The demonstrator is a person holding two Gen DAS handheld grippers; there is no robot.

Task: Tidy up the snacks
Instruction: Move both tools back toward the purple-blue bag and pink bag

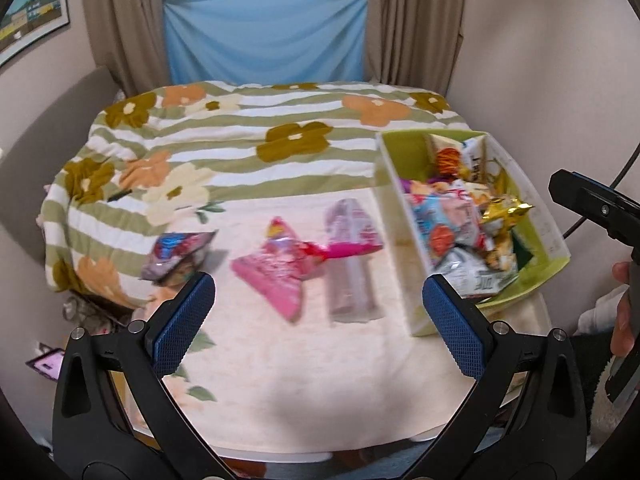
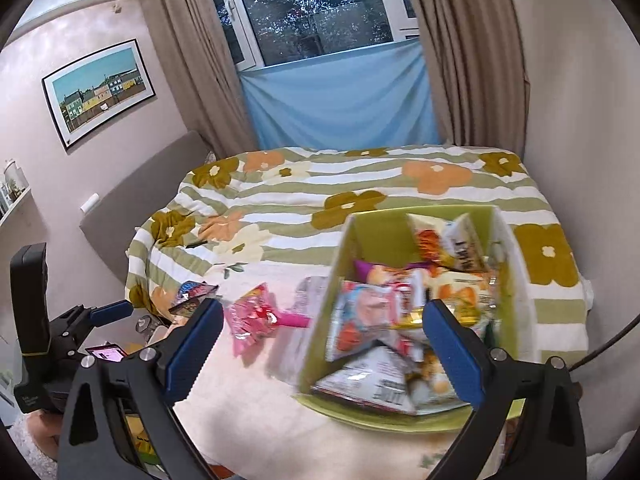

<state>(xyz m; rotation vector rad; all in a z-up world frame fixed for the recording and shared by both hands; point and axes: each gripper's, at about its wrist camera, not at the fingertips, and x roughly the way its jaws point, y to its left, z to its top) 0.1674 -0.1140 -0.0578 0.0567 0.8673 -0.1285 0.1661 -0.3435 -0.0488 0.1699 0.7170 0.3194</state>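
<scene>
Now both my left gripper and right gripper hang released; I should lower squarely over the pink packet, left of the box.

a bed with a green-striped flowered blanket, a cream cloth over its near end. on the cloth lie three snack packets beside a green box of snacks.

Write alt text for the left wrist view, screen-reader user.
Open, empty left tongs hover over a cream cloth where three snack packets lie loose: a dark one, a pink one and a pale lilac one. Right of them stands a green-lined box full of snacks.
</scene>
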